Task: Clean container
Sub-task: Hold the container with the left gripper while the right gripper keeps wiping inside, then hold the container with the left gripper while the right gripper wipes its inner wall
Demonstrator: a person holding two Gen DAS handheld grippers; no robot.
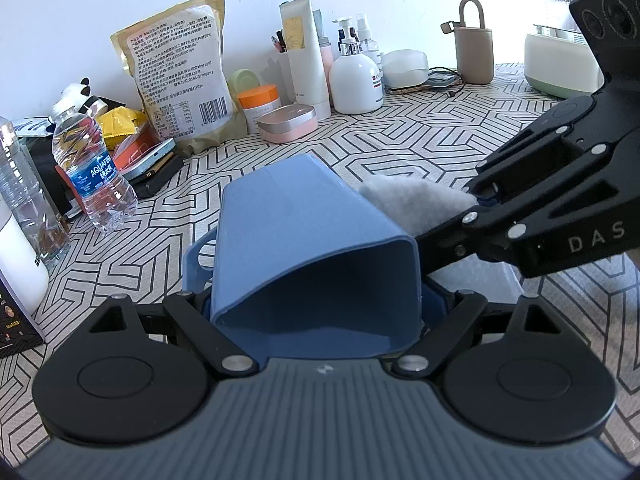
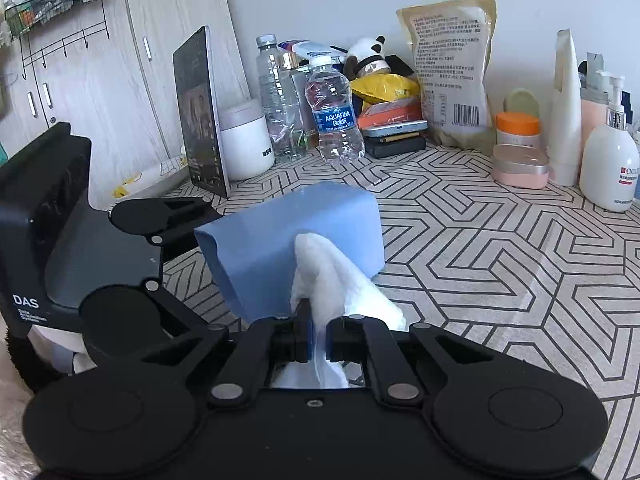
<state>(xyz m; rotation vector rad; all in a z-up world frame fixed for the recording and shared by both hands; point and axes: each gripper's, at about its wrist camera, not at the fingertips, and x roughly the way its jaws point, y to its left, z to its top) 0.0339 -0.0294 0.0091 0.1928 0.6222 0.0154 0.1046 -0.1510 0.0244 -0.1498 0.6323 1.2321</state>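
A blue plastic container lies tipped over the patterned tablecloth, its open mouth facing the left wrist camera. My left gripper is shut on it, one finger at each side of the mouth. From the right comes my right gripper, shut on a white wipe that rests against the container's outer right wall. In the right wrist view the wipe hangs out of the right gripper and lies on the side of the container. The left gripper body shows at the left.
Along the wall stand a water bottle, a large snack bag, a pink case, a white pump bottle and a kettle. A tablet leans upright at the left. Patterned tablecloth lies to the container's right.
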